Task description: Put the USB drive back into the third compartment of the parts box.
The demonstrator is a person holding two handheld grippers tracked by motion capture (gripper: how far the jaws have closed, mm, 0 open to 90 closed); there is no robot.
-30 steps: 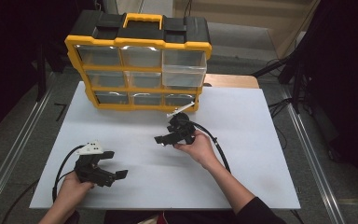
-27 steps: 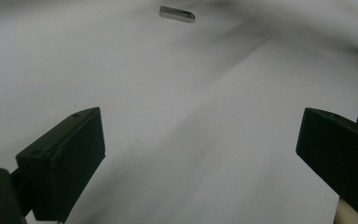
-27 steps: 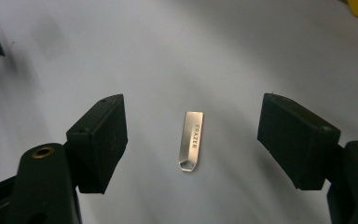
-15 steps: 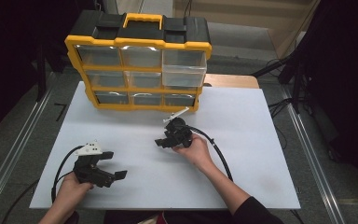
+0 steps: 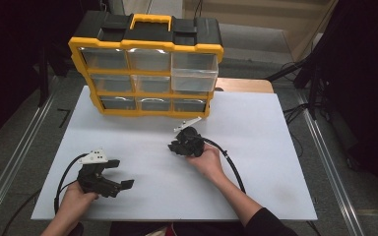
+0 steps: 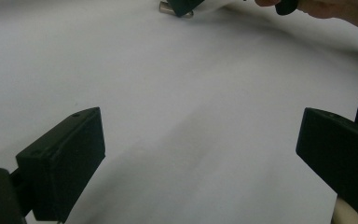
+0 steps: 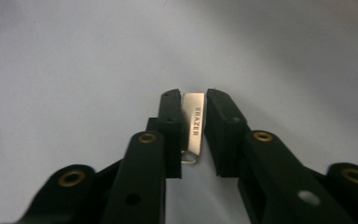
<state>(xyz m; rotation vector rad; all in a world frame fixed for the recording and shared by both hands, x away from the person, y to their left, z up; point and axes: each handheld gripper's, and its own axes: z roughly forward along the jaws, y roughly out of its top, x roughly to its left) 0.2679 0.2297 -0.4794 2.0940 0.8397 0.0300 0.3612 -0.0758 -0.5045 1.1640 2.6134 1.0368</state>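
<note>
Meanwhile the right gripper has its jaws narrowly around a small metal bar, while the left gripper gapes wide.

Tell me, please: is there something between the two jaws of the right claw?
Yes, in the right gripper view a small silver metal piece marked ERAZER sits between the black jaws of the right claw, which are nearly closed on it.

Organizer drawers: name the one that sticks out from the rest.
The top-right drawer of the yellow organizer: its clear front juts toward the table, while the other eight sit flush in the frame.
</note>
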